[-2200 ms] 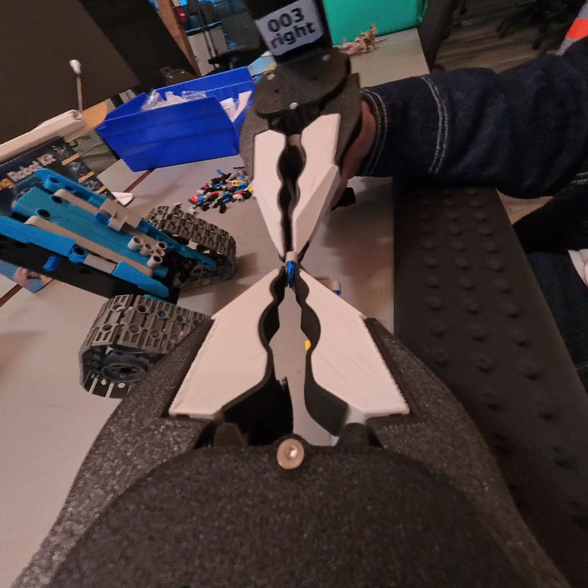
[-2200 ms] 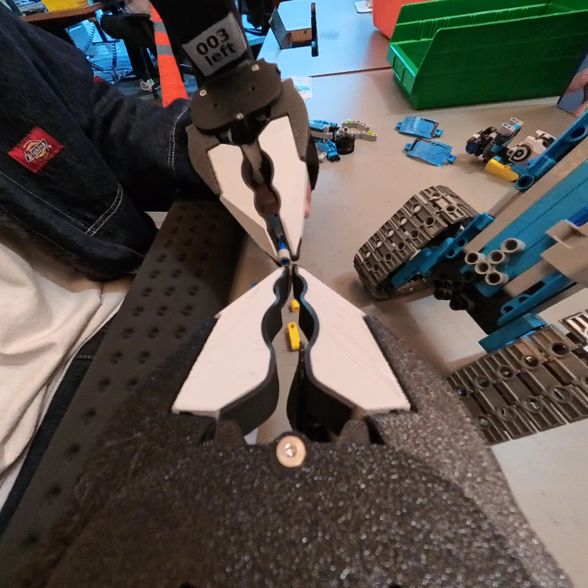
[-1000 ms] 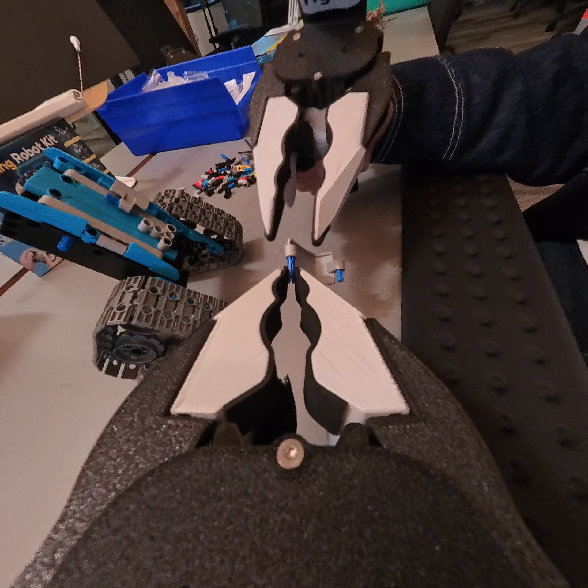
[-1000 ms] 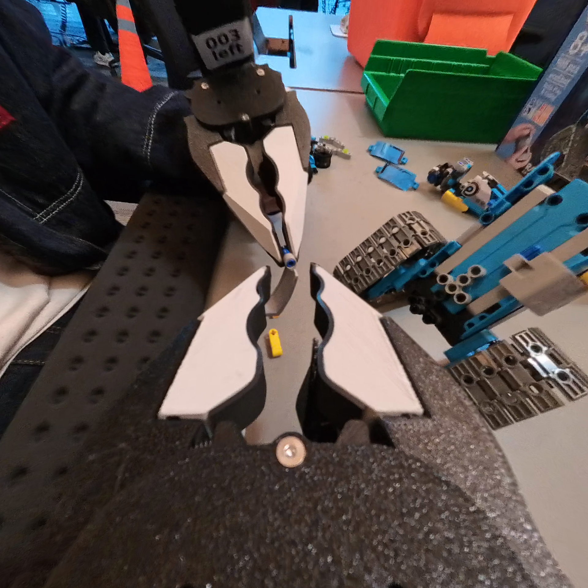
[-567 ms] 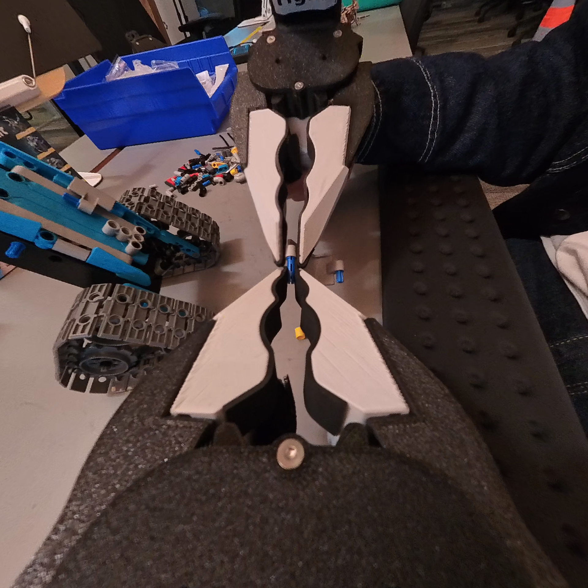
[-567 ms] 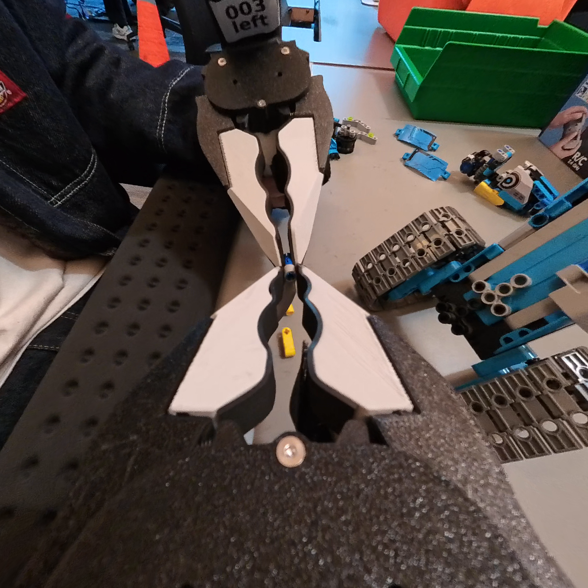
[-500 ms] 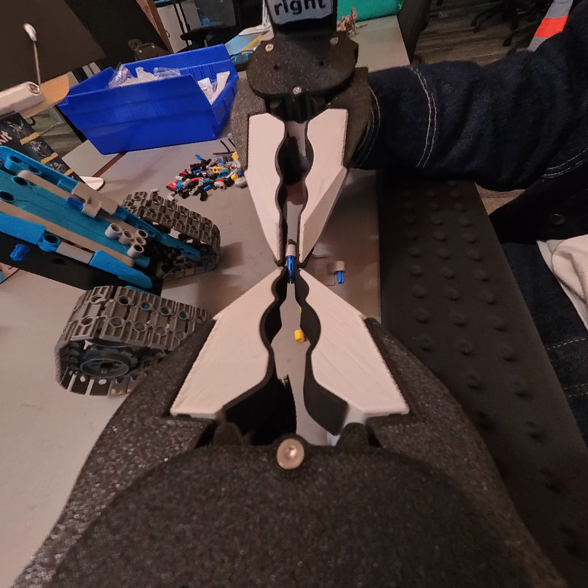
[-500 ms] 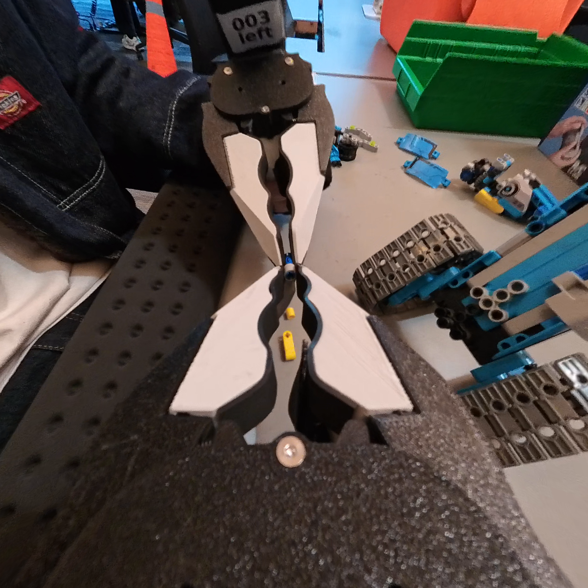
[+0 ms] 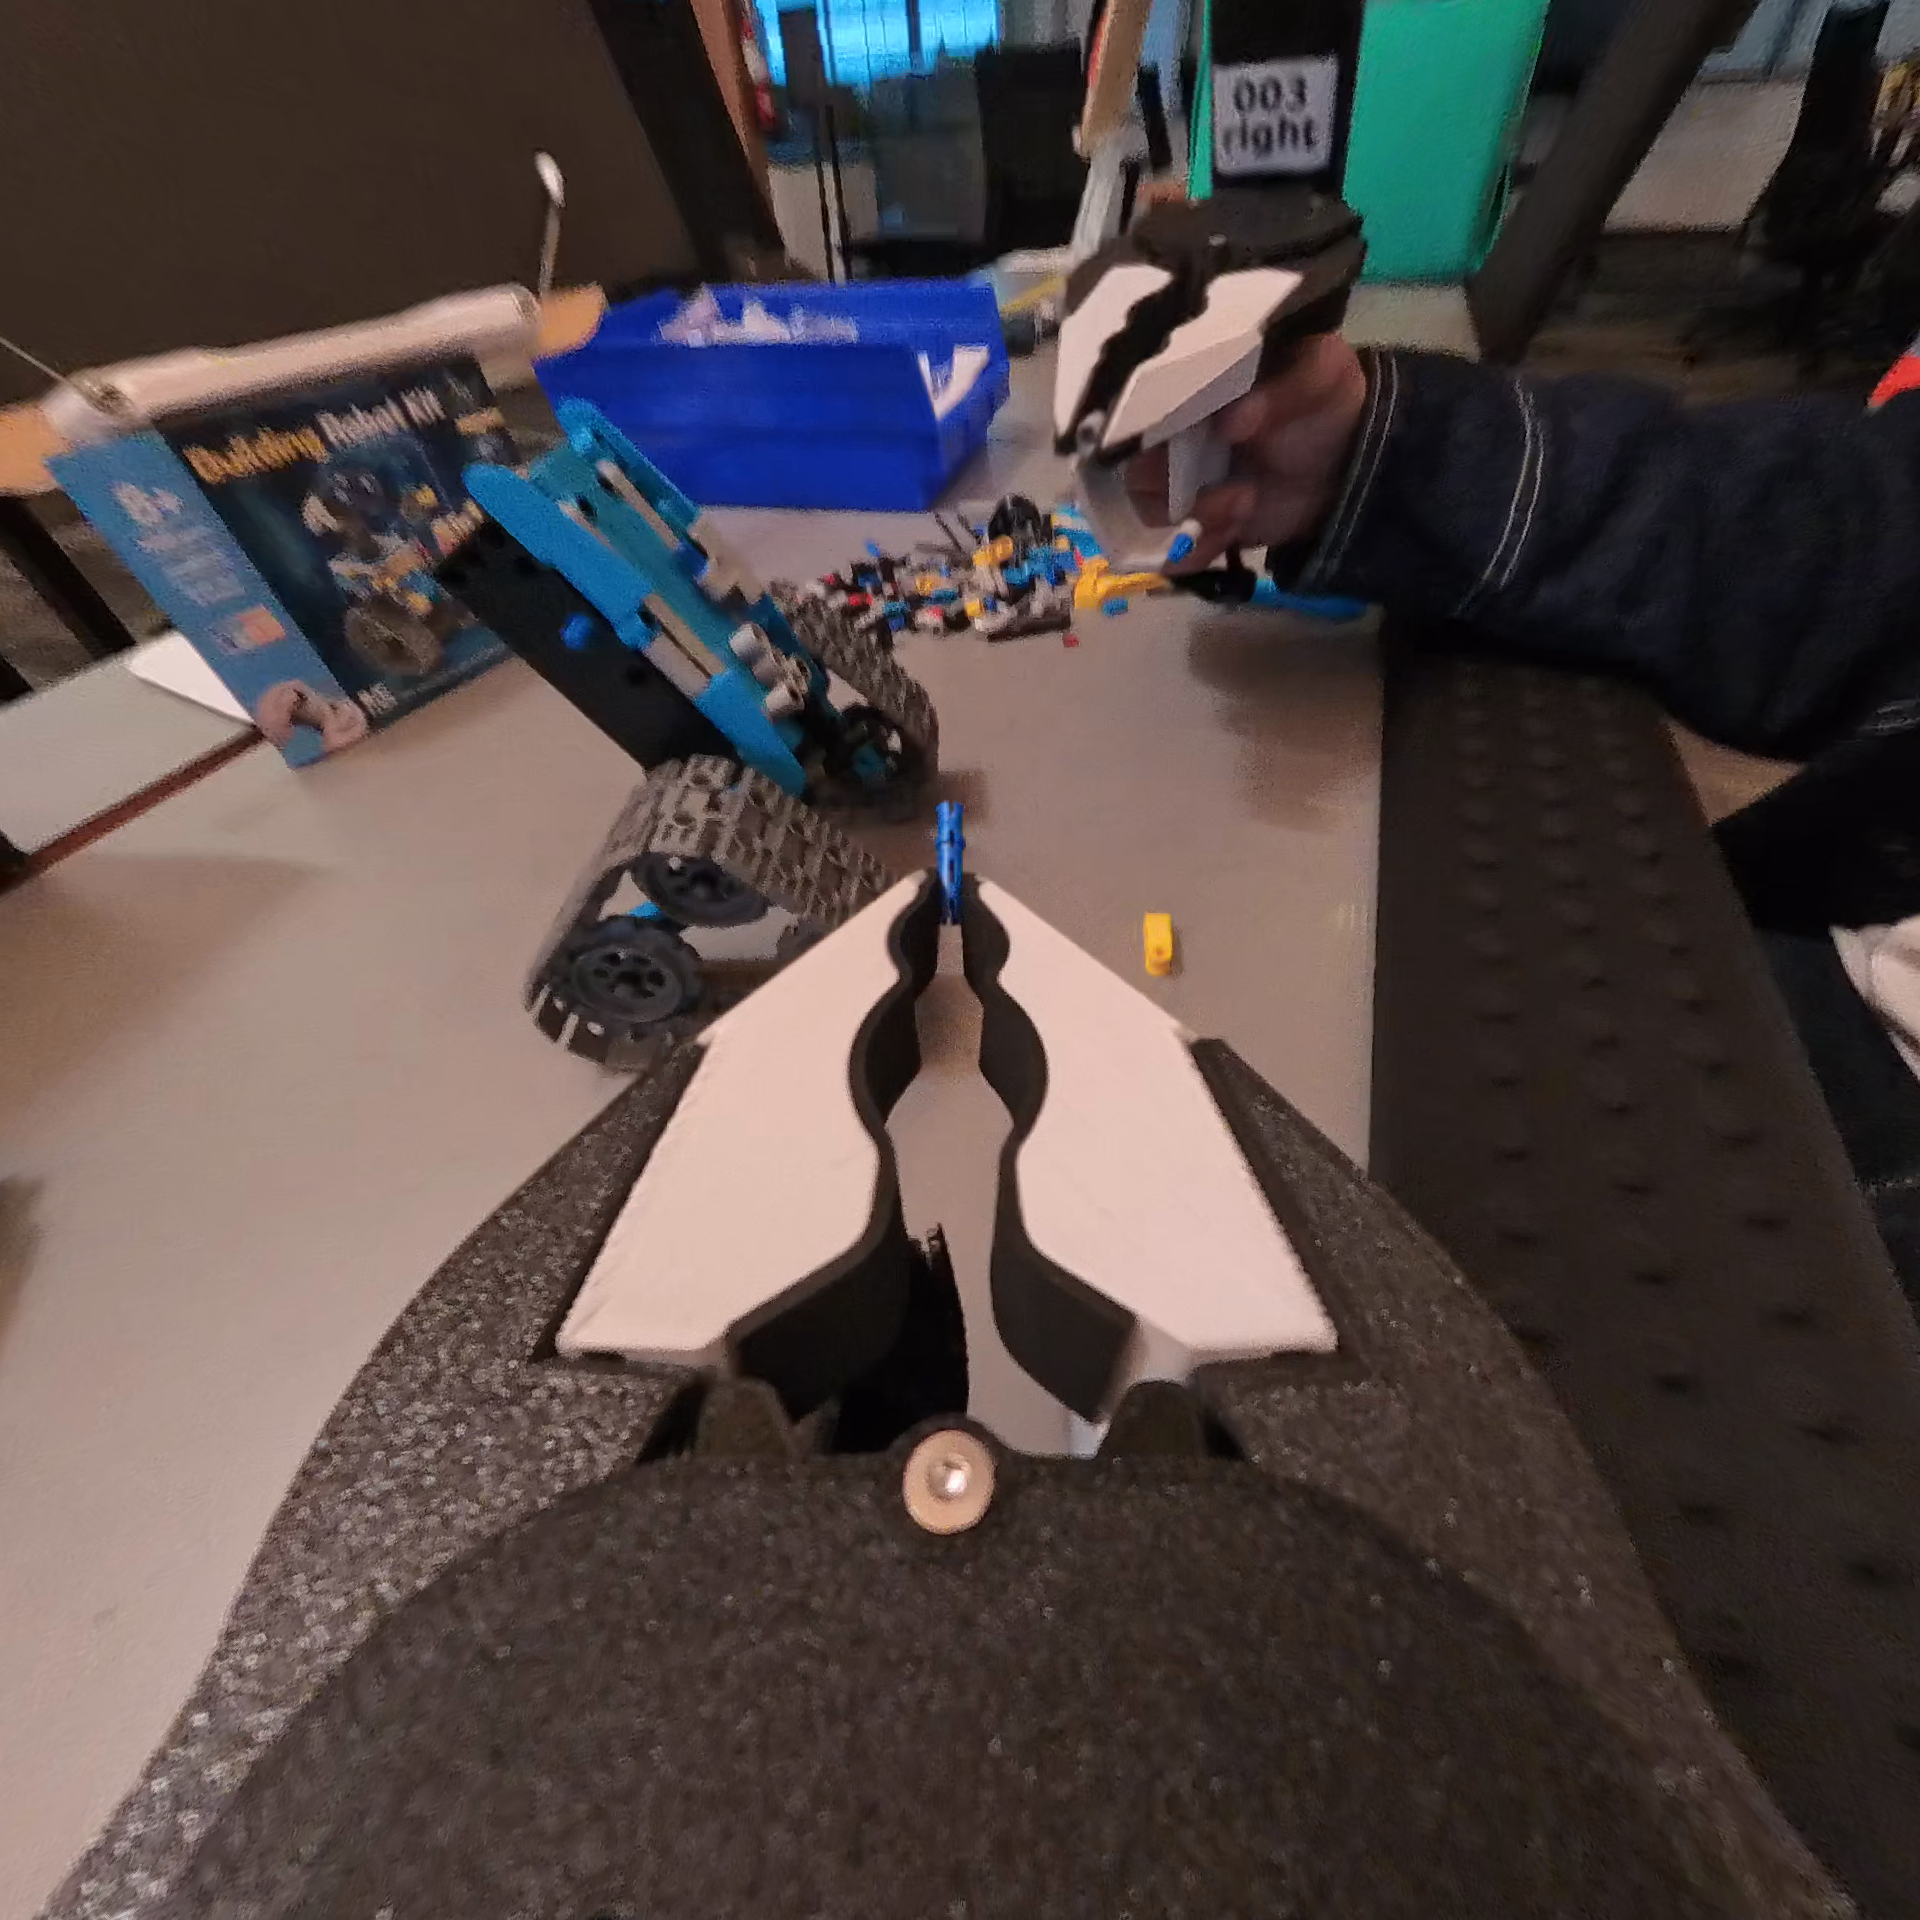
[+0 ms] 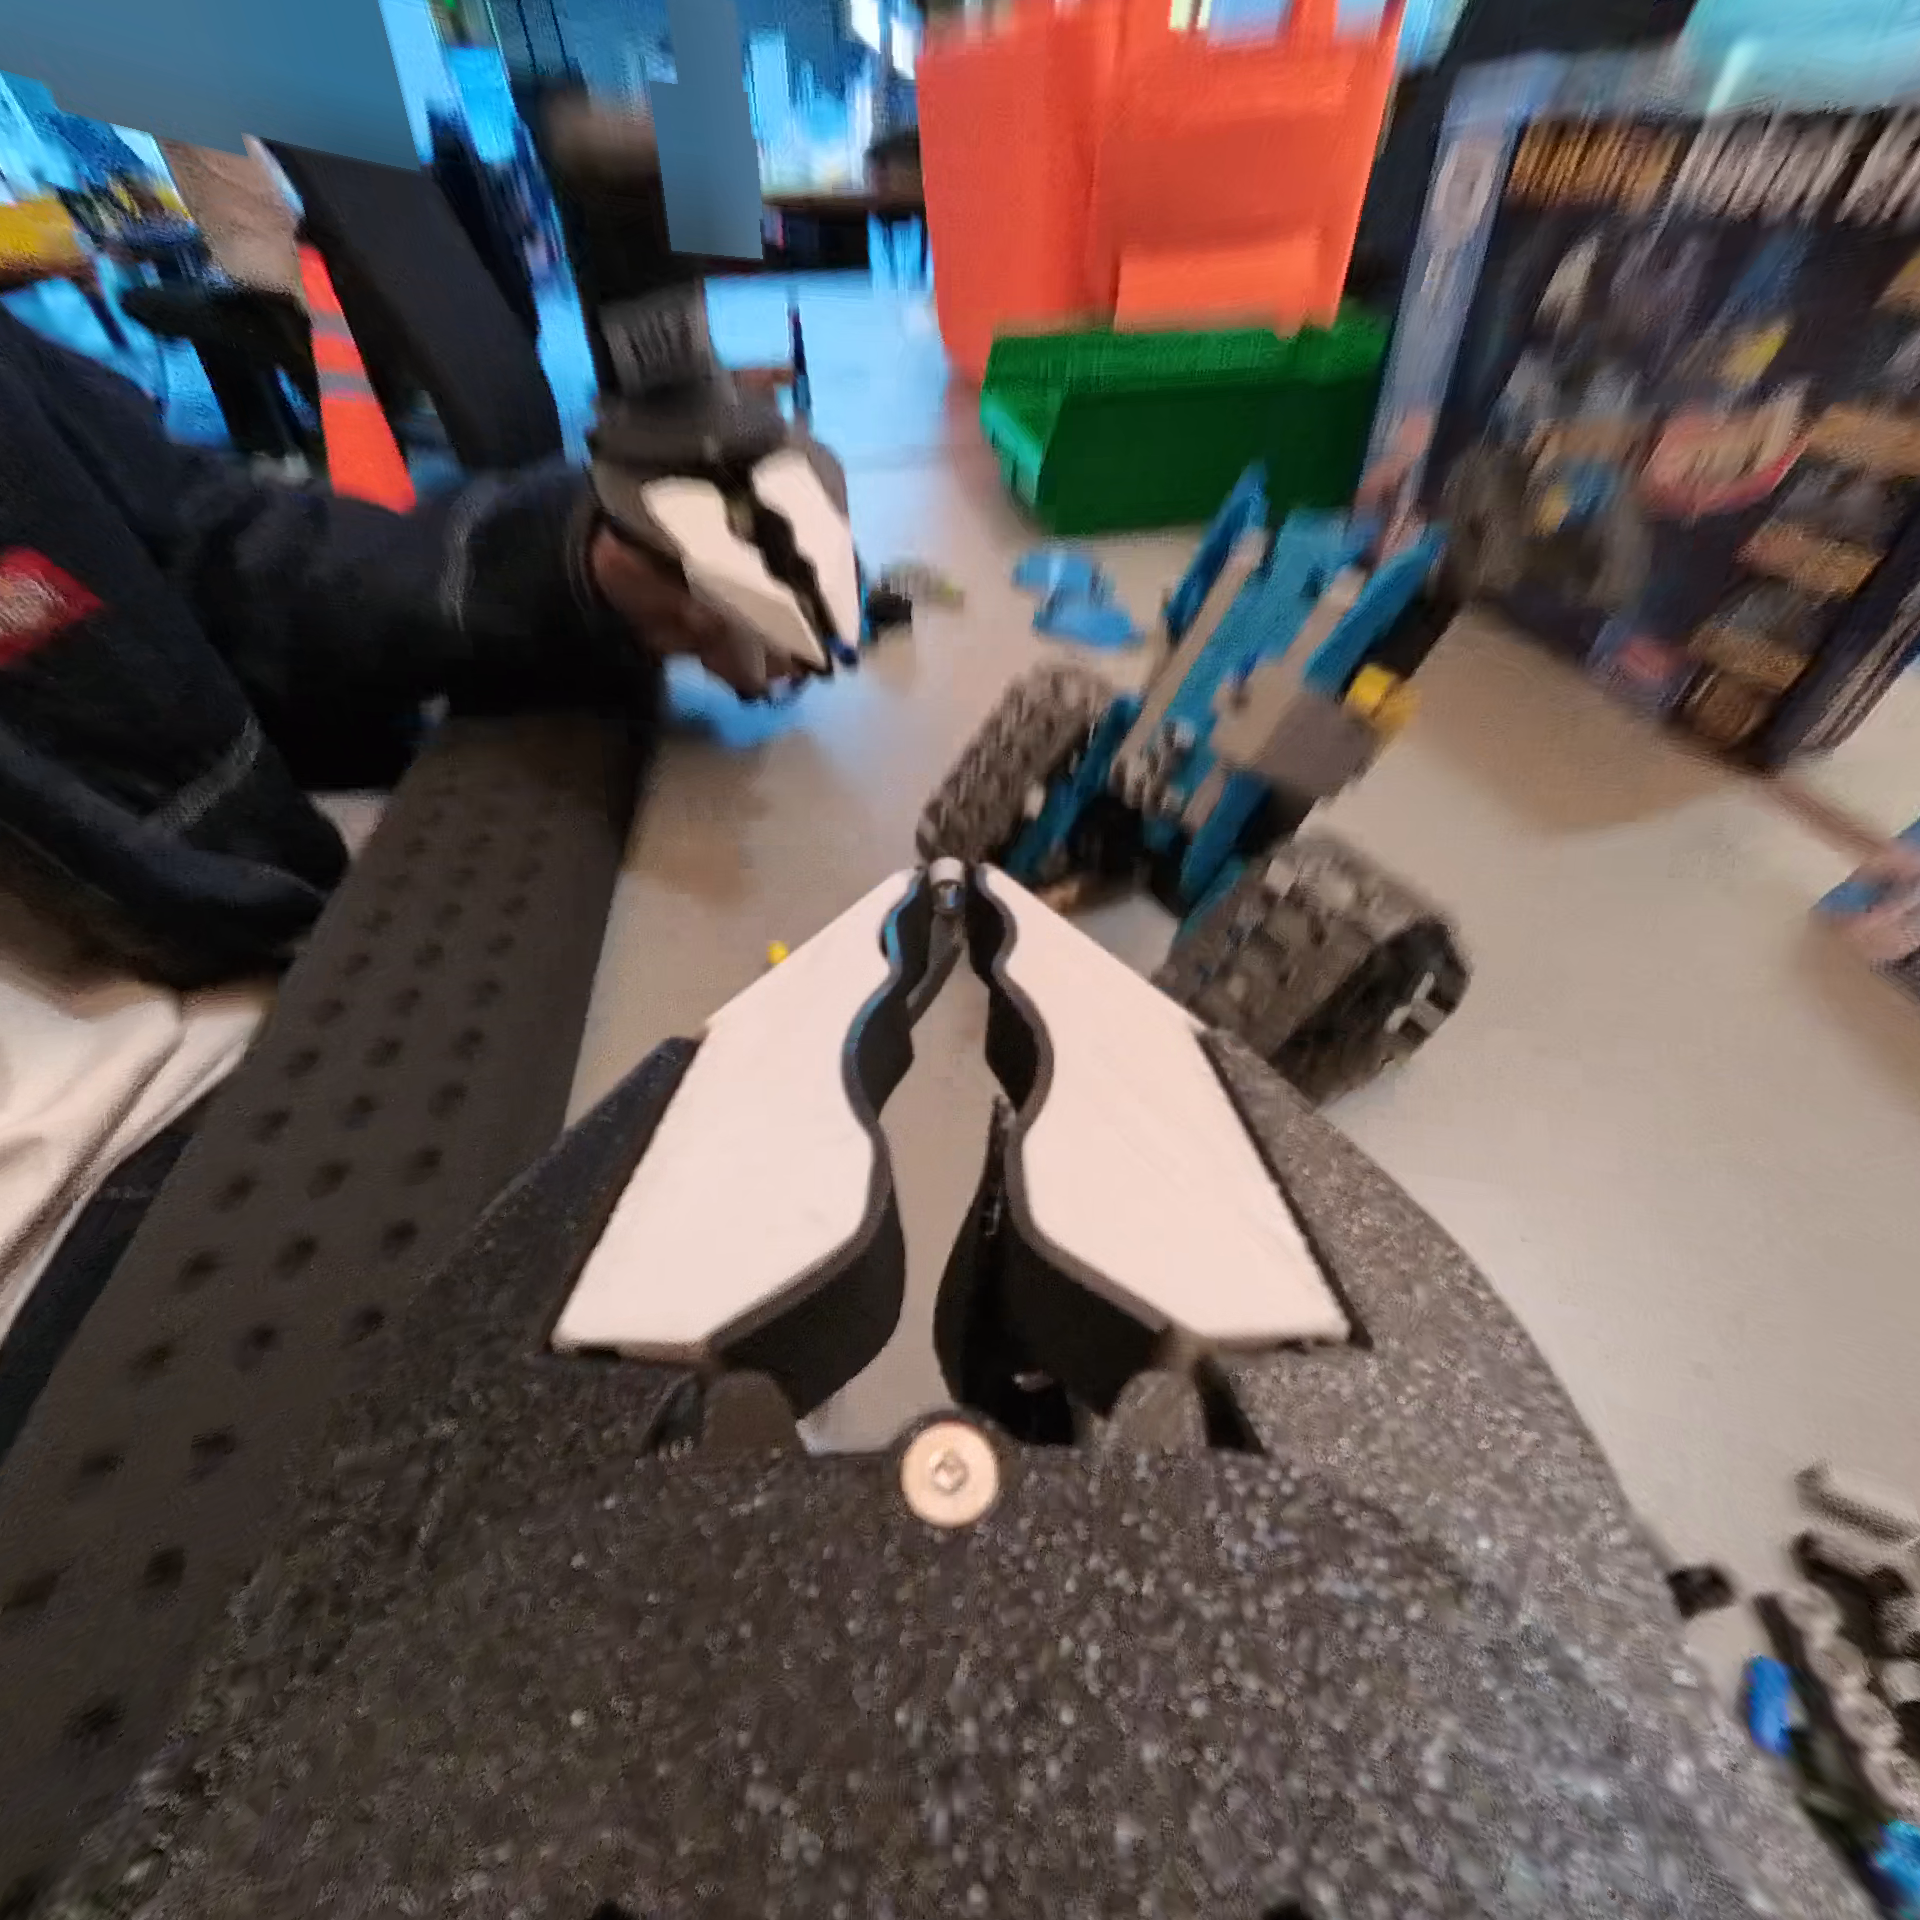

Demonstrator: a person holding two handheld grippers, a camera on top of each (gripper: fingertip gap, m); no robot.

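Observation:
My left gripper [image 9: 948, 885] is shut on a small blue pin [image 9: 948, 847] that sticks out past its tips, above the grey table [image 9: 312, 1039]. My right gripper [image 10: 945, 881] is shut on a small grey sleeve [image 10: 943, 871]. The two grippers are apart. The right gripper shows far off in the left wrist view [image 9: 1086, 438], above a pile of small parts [image 9: 977, 592]. The left gripper shows in the right wrist view [image 10: 834, 649], blurred. A blue and grey tracked vehicle [image 9: 717, 717] stands tilted on the table just beyond both grippers; it also shows in the right wrist view [image 10: 1205, 790].
A black studded mat [image 9: 1579, 1039] lies along the table's near side. A yellow piece [image 9: 1156, 928] lies near it. A blue bin [image 9: 790, 395] and a kit box [image 9: 281, 530] stand behind. A green bin [image 10: 1174, 416], an orange block [image 10: 1132, 177] and a dark box [image 10: 1683, 416] stand farther off. The gap from one gripper's tips to the other's is roughly 15 centimeters.
The grippers were tip to tip on the pin and sleeve. They have pulled apart: the right took the grey sleeve away, the left kept the blue pin. Both views swung up.

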